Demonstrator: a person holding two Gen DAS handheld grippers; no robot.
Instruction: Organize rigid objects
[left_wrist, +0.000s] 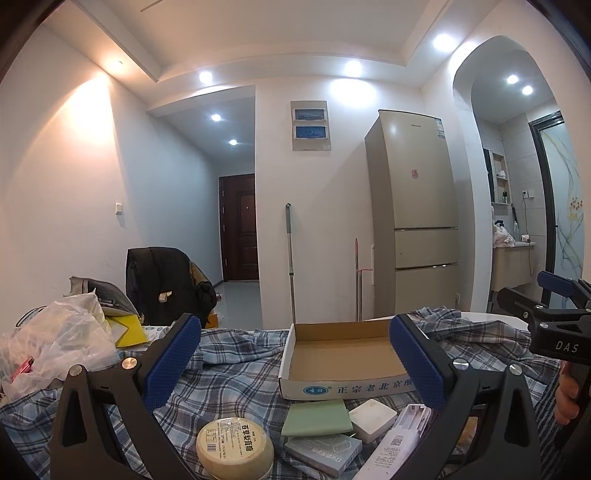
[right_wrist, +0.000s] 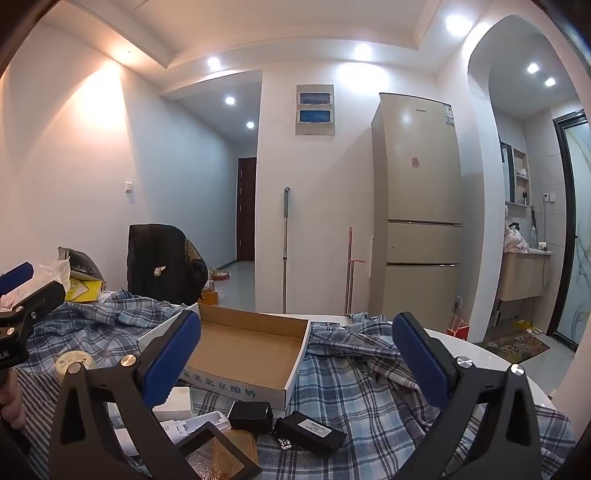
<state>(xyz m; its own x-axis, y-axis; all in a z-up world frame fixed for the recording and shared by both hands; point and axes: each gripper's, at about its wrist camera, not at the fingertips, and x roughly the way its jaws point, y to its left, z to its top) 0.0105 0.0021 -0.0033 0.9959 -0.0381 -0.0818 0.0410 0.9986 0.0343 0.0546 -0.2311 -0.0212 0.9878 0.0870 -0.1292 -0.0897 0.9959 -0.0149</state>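
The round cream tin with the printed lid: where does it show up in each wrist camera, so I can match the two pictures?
Left wrist view: round cream tin at bottom centre-left, on the checked cloth, in front of the cardboard tray.
Right wrist view: far left, mid-height, left of the tray, partly hidden.
Shared landmark: the tall fridge.

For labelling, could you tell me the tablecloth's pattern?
Blue, white and grey plaid cloth; clearest in the right wrist view.

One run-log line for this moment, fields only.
phase: start | left gripper: open, holds nothing | right gripper: open, holds nothing | cardboard tray: nothing inside | small items: on plaid cloth before tray
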